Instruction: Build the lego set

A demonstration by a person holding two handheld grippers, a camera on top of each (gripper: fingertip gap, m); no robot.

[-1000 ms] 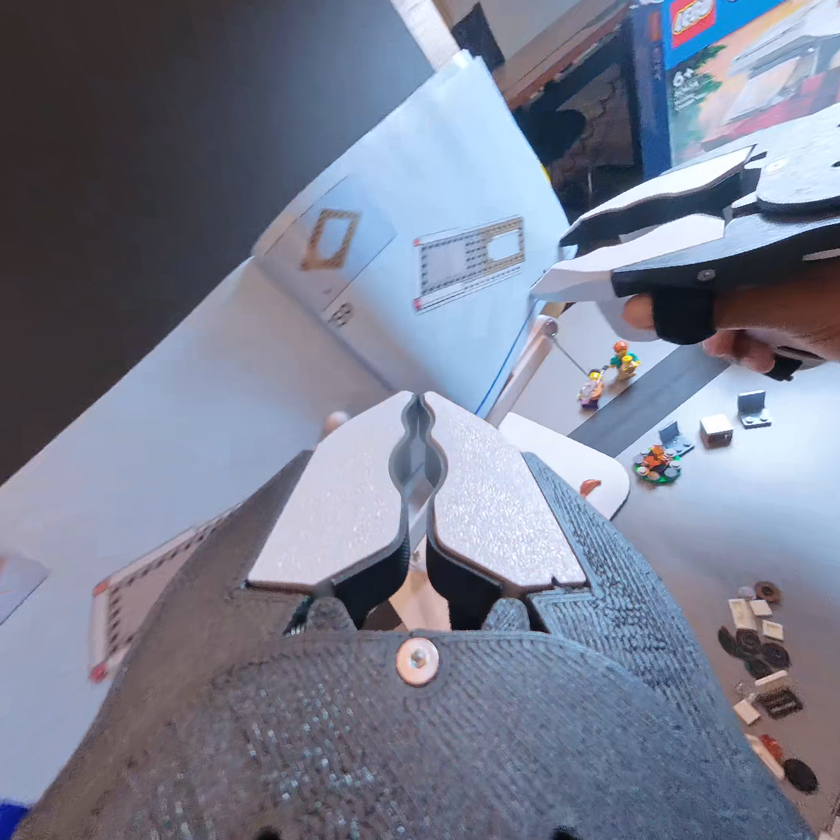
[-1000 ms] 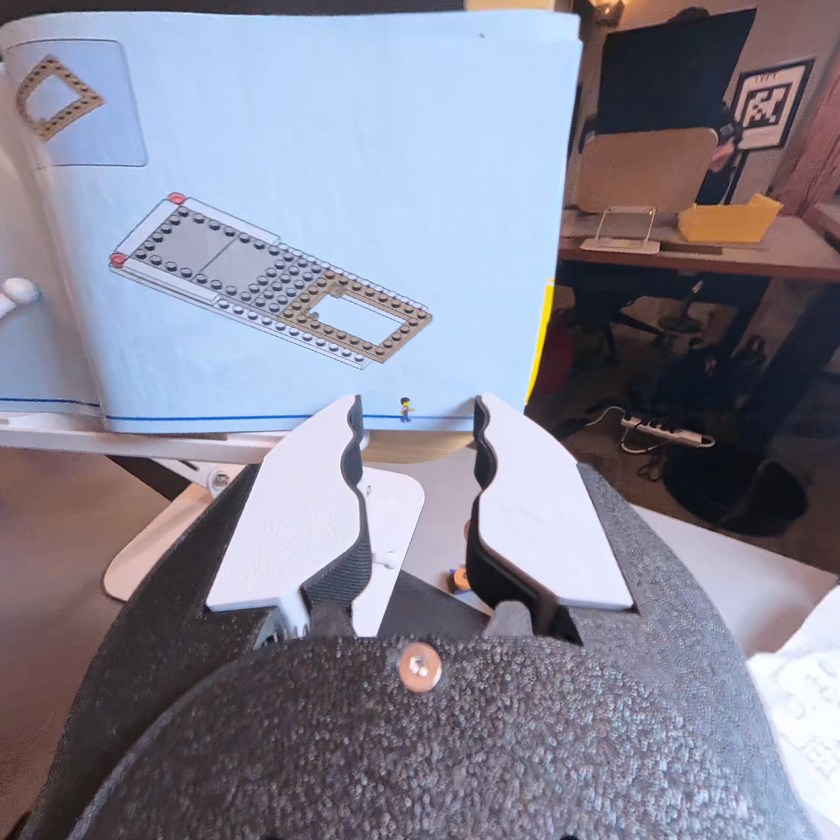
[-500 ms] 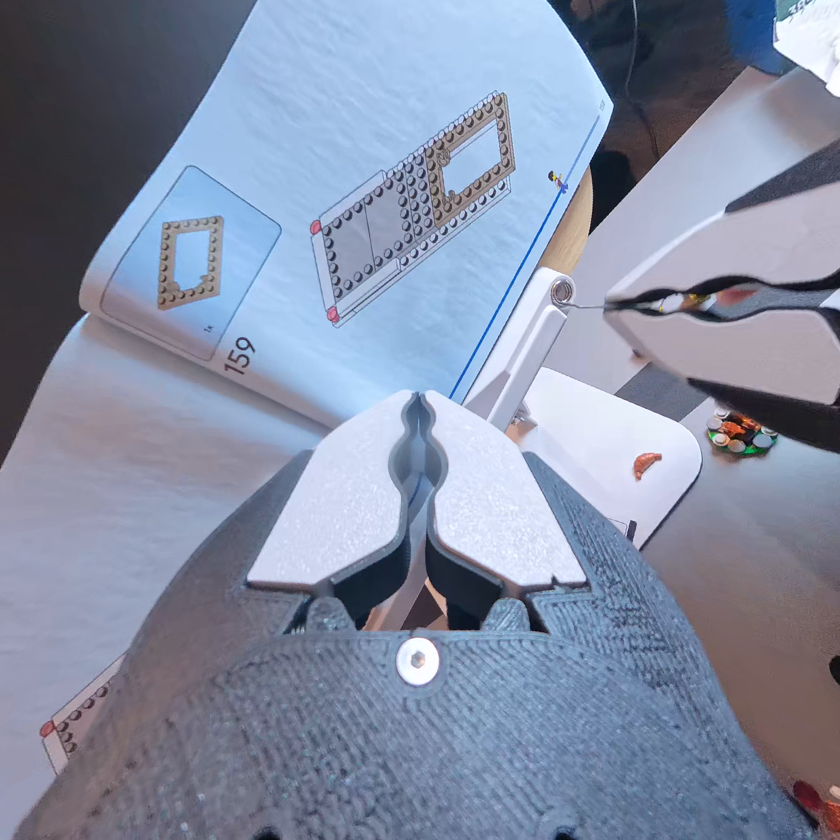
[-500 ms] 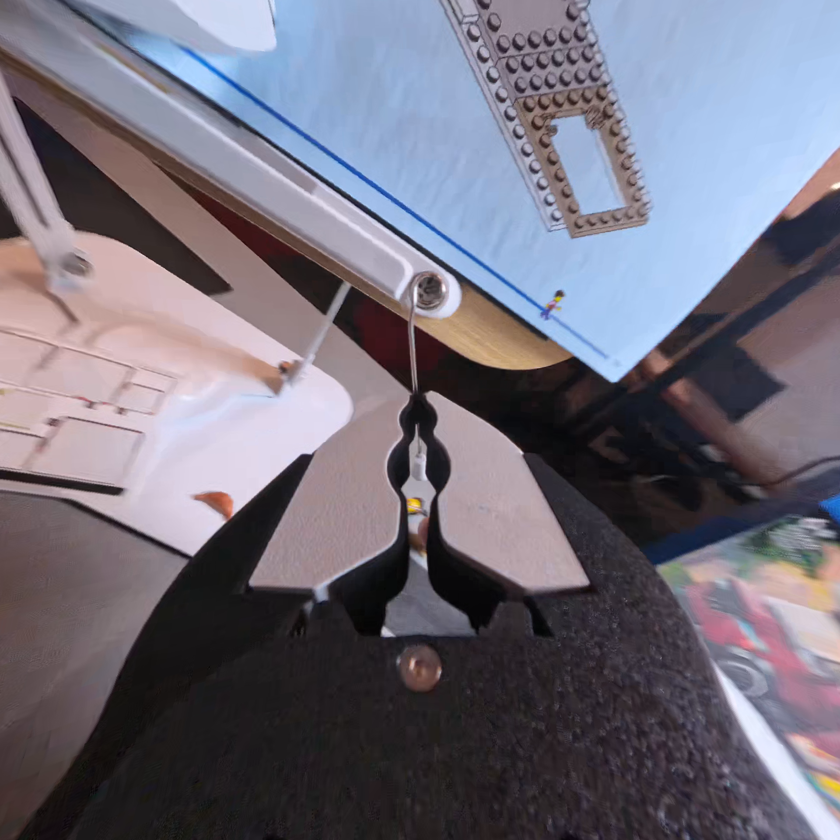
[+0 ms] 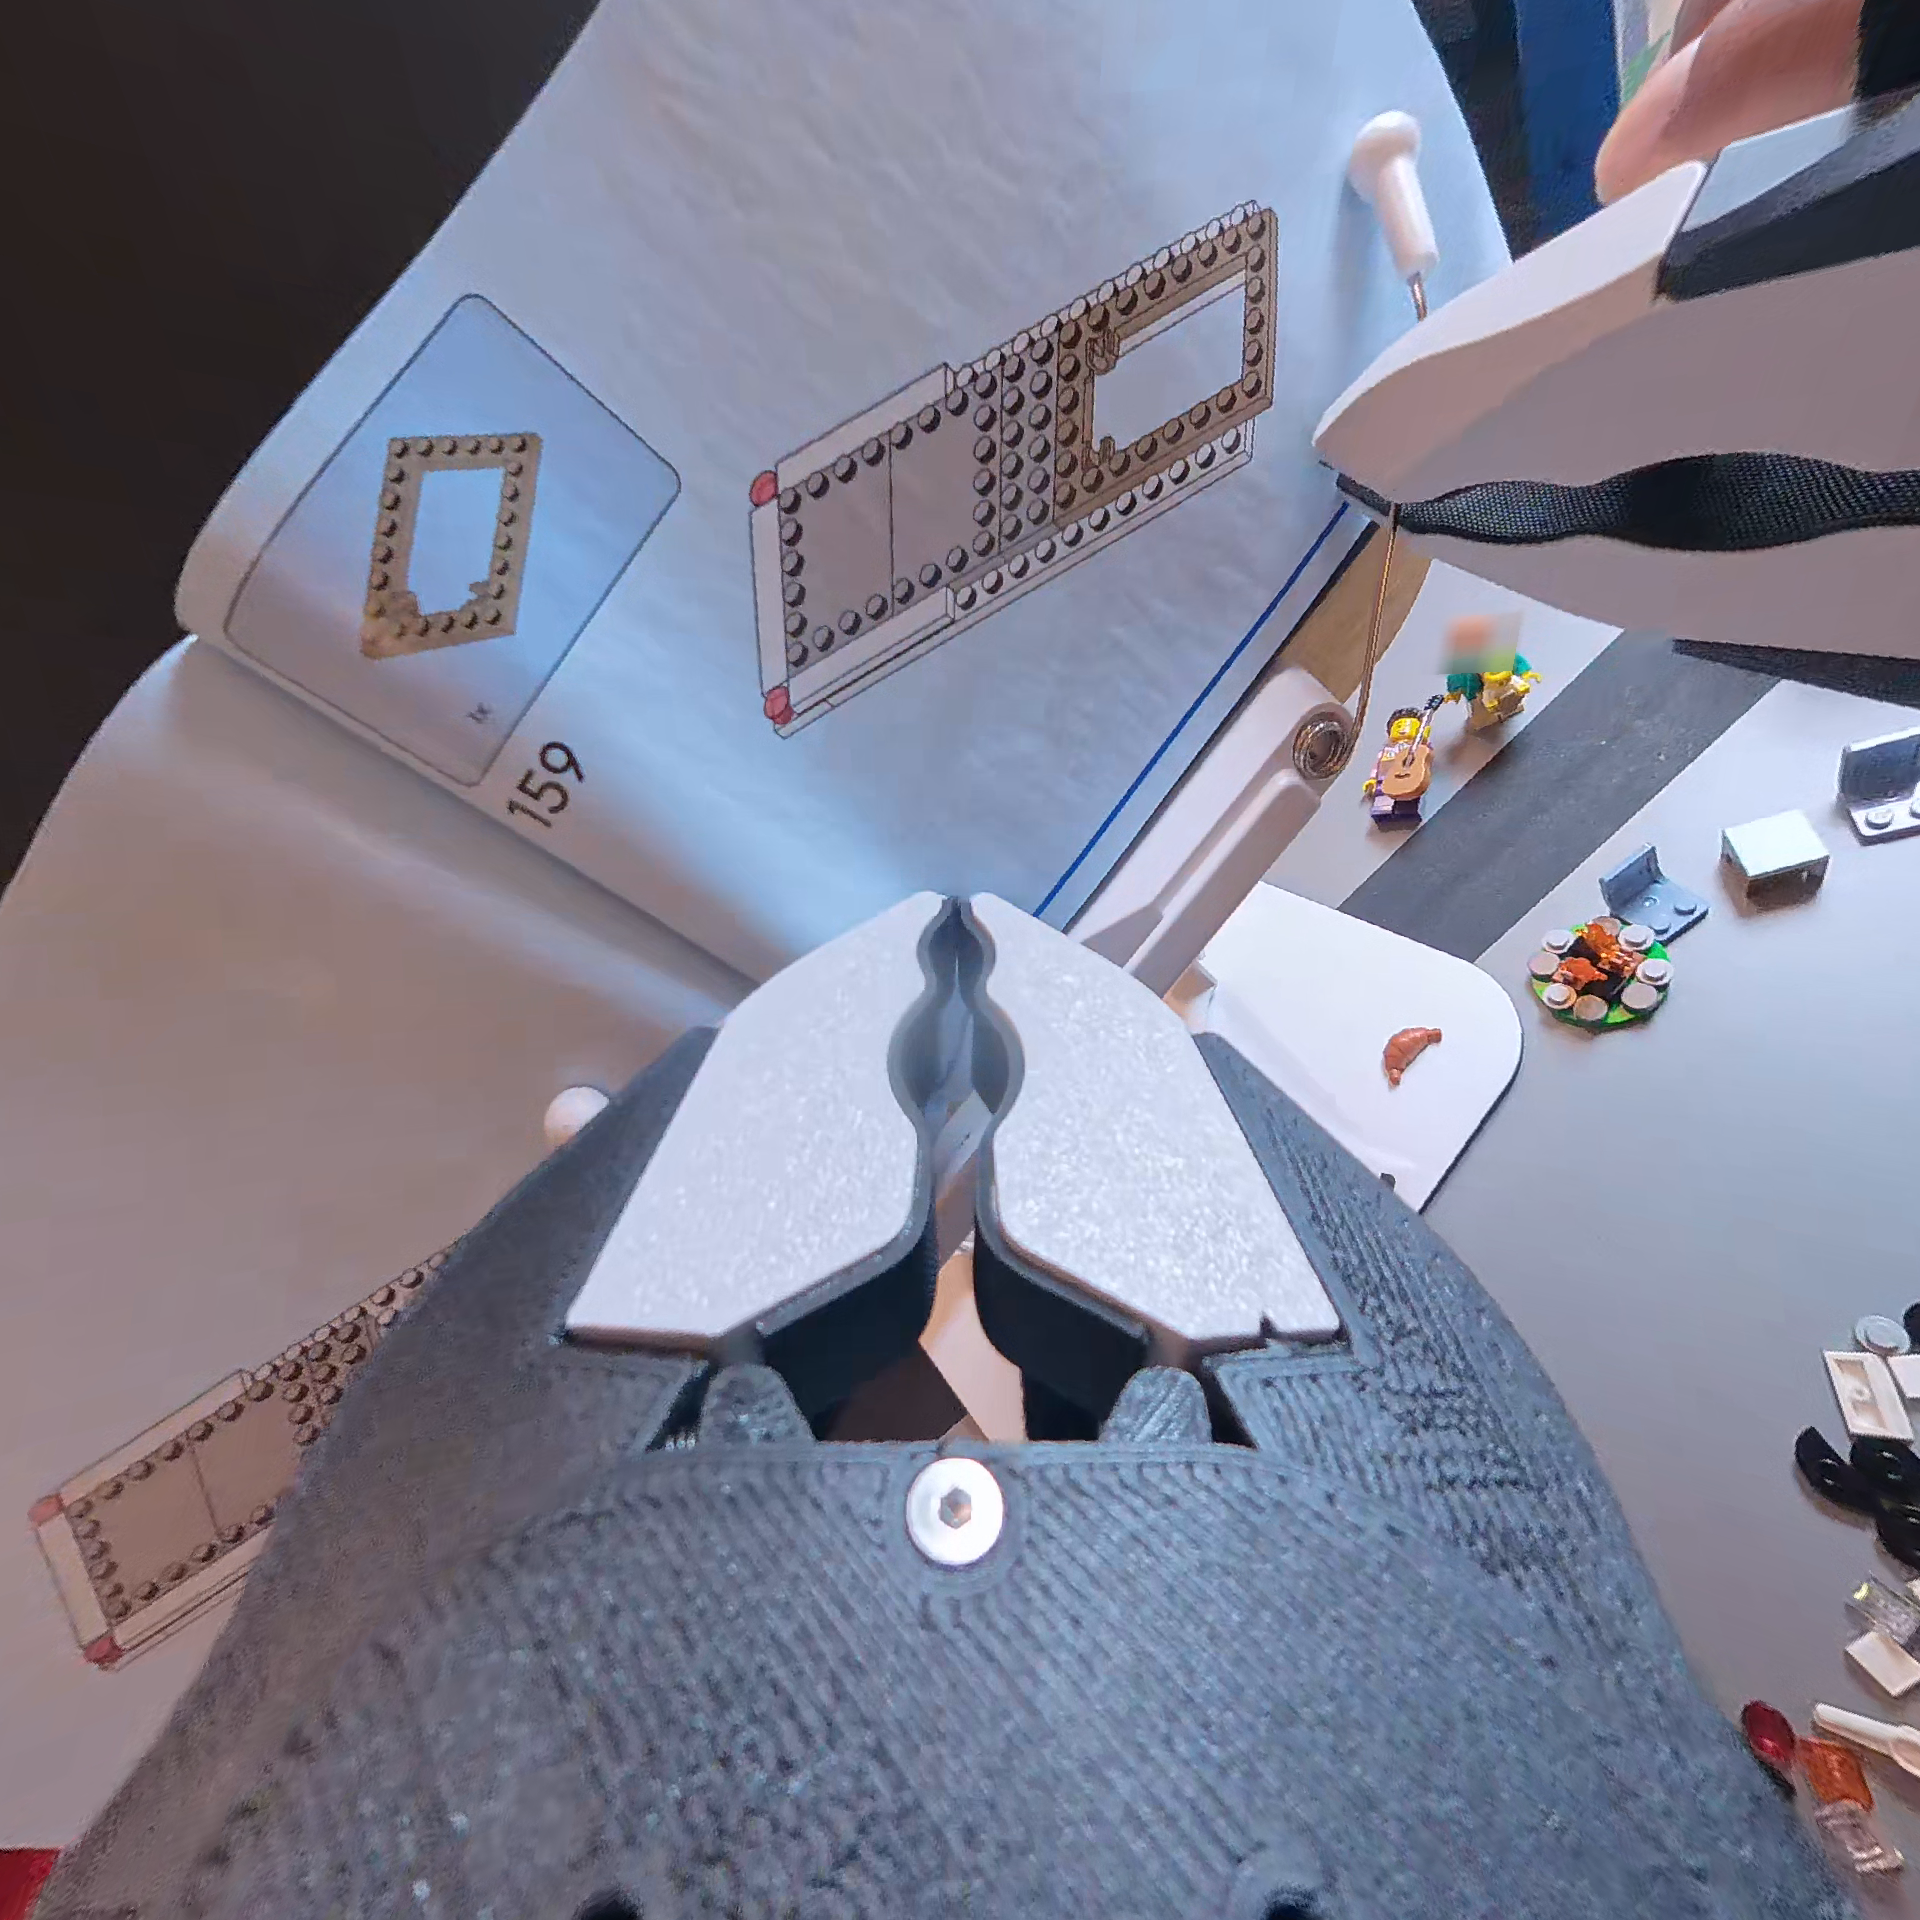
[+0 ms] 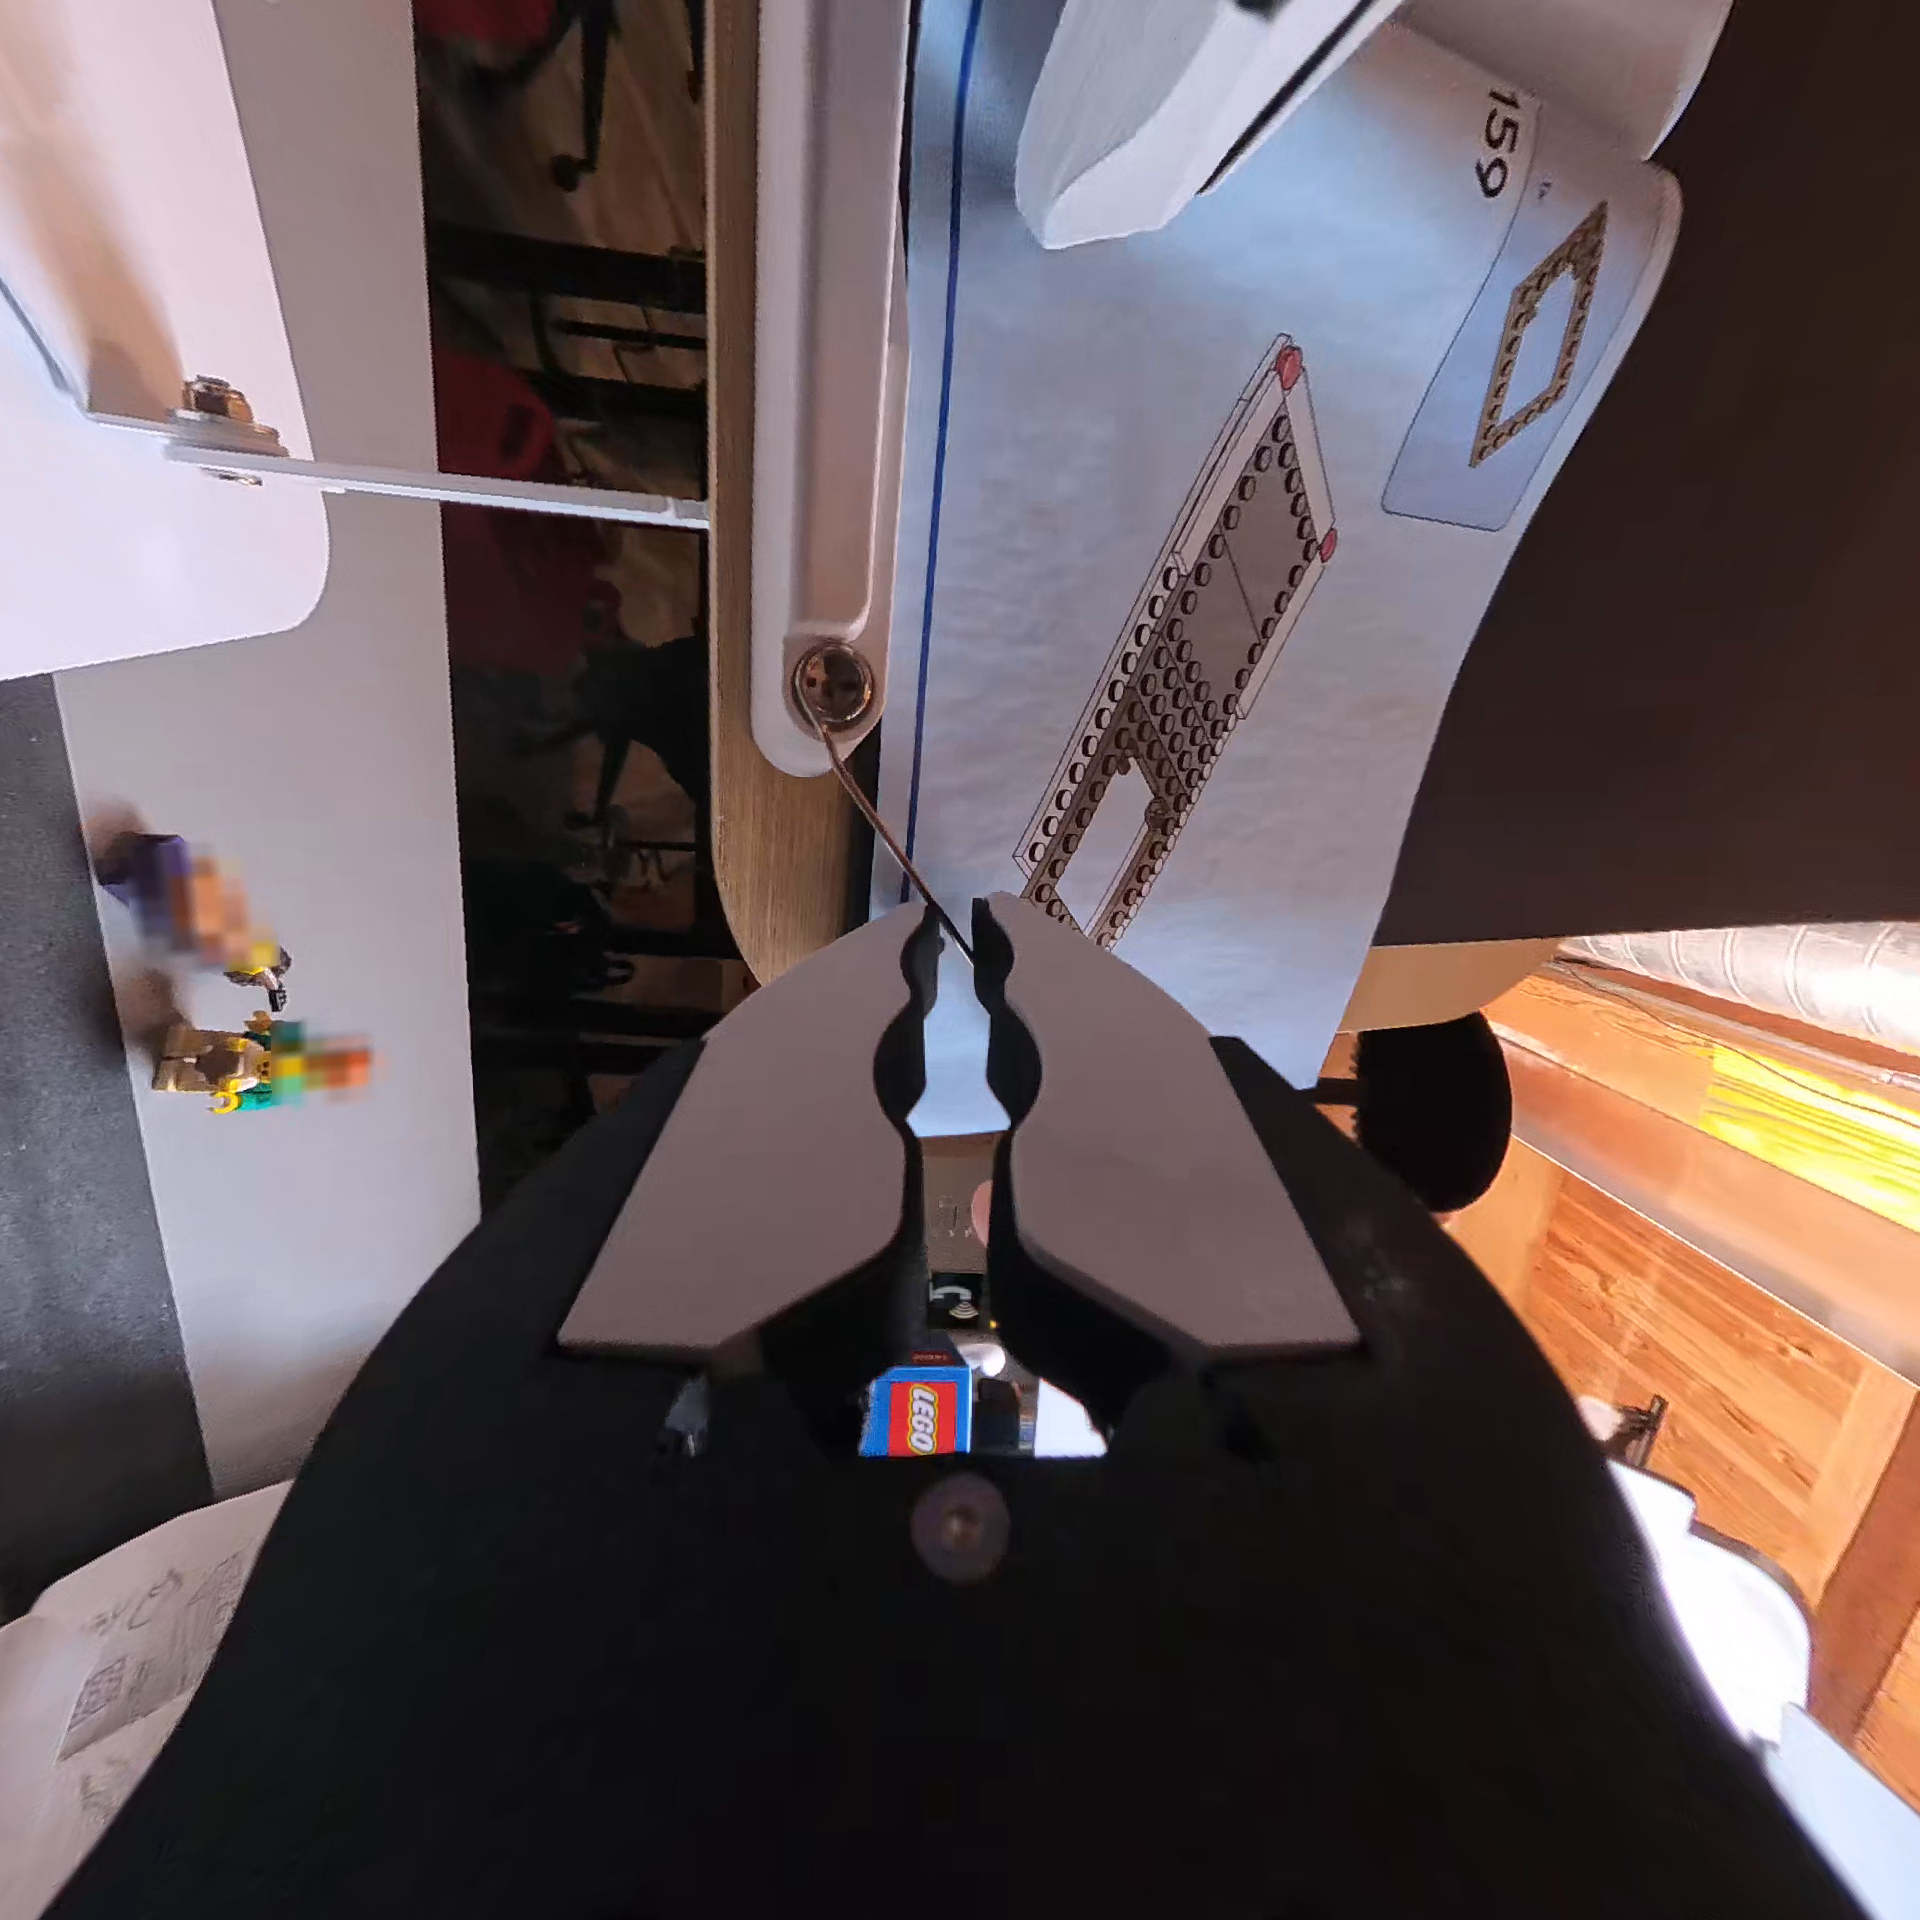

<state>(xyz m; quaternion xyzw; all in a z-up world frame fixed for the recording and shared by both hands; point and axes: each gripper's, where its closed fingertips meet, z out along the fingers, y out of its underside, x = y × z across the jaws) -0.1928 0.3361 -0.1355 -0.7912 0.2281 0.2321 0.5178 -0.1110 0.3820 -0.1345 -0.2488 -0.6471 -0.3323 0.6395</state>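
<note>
Landmark: an open booklet is propped on a white stand; all places below are given from it.
Right gripper: it is held at the booklet's lower outer corner. Its fingers are parted by a narrow slit, and the page is seen through it.
Wire clip: the thin page-holding wire is seen crossing that slit at the fingertips. No clamping by the pads can be made out.
Wire axis: it runs from the spring coil at the stand's corner, slantwise through the right gripper. It ends at a white knob lying on the page.
Left gripper: it is closed, tips together, at the booklet's lower edge, well apart from the wire. Whether a page is pinched cannot be told.
Nearer gripper: the right one is at the wire.
Beside the booklet: two minifigures and a brown croissant piece are seen on the table side.
</note>
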